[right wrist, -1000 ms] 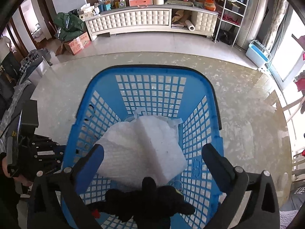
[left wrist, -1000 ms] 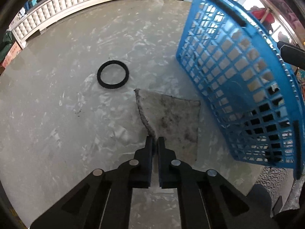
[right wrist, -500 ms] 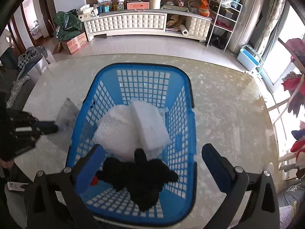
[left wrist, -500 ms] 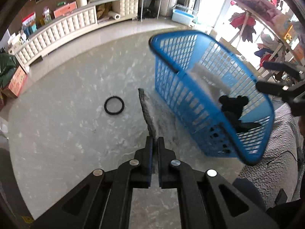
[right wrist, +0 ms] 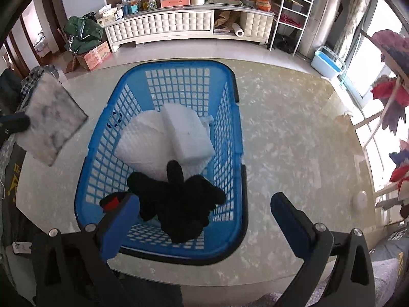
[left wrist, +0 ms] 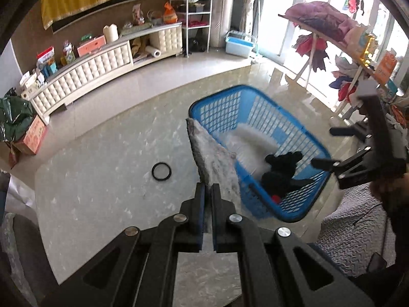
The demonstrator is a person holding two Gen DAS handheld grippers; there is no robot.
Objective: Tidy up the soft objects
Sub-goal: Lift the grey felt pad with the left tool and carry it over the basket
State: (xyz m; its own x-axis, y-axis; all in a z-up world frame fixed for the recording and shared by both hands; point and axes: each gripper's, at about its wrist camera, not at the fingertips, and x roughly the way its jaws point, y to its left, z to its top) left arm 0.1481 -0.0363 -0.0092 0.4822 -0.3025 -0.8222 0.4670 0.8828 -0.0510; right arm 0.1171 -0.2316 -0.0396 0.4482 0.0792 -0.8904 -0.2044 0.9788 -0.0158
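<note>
My left gripper (left wrist: 208,189) is shut on a grey-white fuzzy cloth (left wrist: 214,158) and holds it in the air beside the left rim of the blue basket (left wrist: 217,105). The cloth also shows in the right wrist view (right wrist: 51,122), left of the basket (right wrist: 230,81). In the basket lie white foam pieces (right wrist: 184,133) and a black soft toy (right wrist: 179,204) with a red spot. My right gripper (right wrist: 204,212) is open and empty above the basket's near end; it also shows in the left wrist view (left wrist: 329,145).
A black ring (left wrist: 161,171) lies on the marble table (left wrist: 102,179) left of the basket. A white round object (right wrist: 360,199) sits near the table's right edge. A white cabinet (right wrist: 179,25) stands across the room. Clothes racks stand at the right.
My left gripper has lifted the cloth off the table and risen well above it, moving toward the basket. The right gripper has pulled back and up from the basket.
</note>
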